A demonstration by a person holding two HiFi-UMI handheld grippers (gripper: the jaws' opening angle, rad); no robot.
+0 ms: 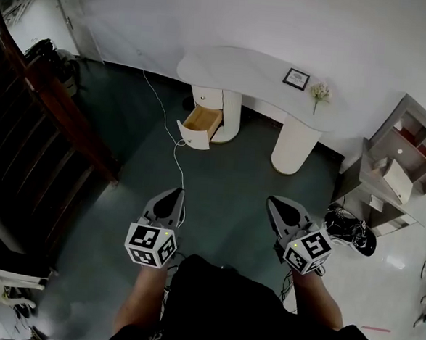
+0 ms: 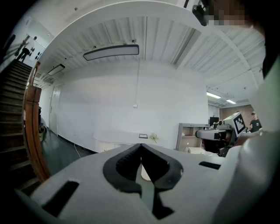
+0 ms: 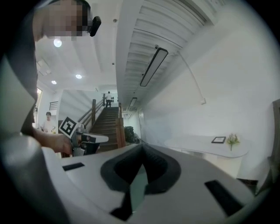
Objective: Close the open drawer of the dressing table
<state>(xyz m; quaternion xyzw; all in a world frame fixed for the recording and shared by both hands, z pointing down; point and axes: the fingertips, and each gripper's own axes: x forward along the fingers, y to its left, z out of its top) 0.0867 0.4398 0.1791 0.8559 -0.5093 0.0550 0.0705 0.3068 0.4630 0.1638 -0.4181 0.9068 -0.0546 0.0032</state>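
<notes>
Ahead, the dressing table (image 1: 238, 66) has its drawer (image 1: 201, 124) open.

Head cam: high up, aimed steeply down. dressing table (image 1: 253, 68) well off at frame top, left gripper (image 1: 175, 193) and right gripper (image 1: 272, 202) close below. Left gripper cam: low, tilted up, faces the table head-on from afar. Right gripper cam: low, faces the staircase (image 3: 103, 124), with the table at its right. All three share table and staircase.
</notes>
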